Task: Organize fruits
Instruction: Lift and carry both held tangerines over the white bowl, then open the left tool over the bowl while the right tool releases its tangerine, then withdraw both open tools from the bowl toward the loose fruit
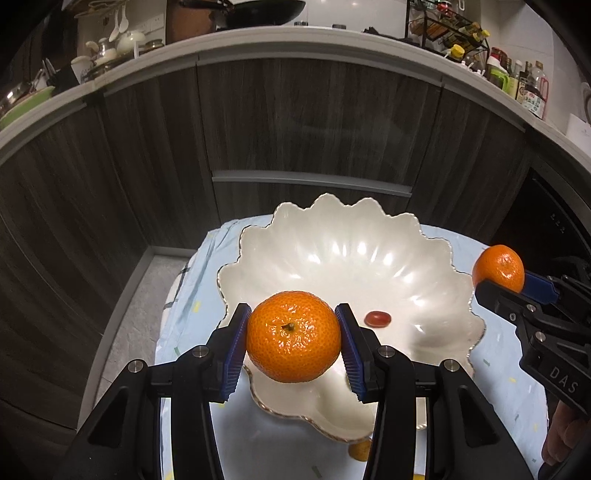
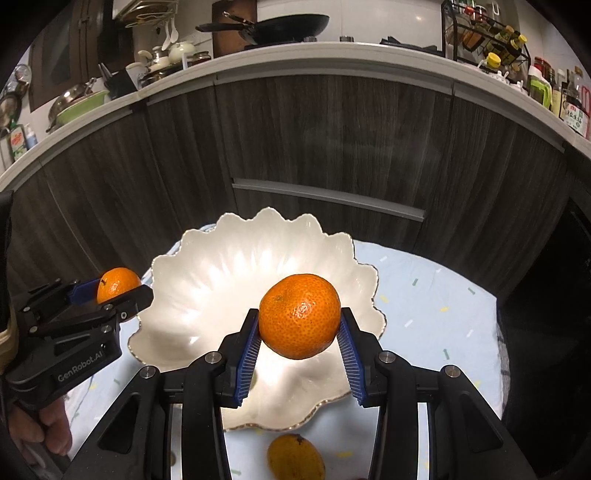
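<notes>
Nearest the left wrist camera, the left gripper (image 1: 293, 341) has its ribbed blue pads (image 1: 234, 354) pressed on either side of a round orange mandarin with a small brown stem (image 1: 293, 341), stem end facing the lens, held above the near rim of the bowl. The right gripper (image 2: 300, 321) likewise clamps a second round orange mandarin (image 2: 300, 315) between its blue pads, over the near part of the same bowl; from the left view this gripper enters at the right edge, with its fruit near the bowl's right rim. Low on the table, just in front of the bowl's near edge, a smaller yellow-orange fruit (image 2: 295, 458) lies on the pale blue tablecloth with scattered coloured flecks (image 2: 424, 295). A person's fingers (image 2: 48, 424) grip the left tool's handle at the left edge of the right view. The wide white scalloped ceramic bowl with a gilded edge (image 1: 369, 236) rests on the cloth, and one small red oval tomato-like fruit (image 1: 377, 318) lies on its floor. Beyond the table stand dark wood-grain cabinet fronts (image 1: 314, 122) under a pale countertop (image 1: 295, 37) that carries a black frying pan (image 2: 273, 24), dishes and bottles.
</notes>
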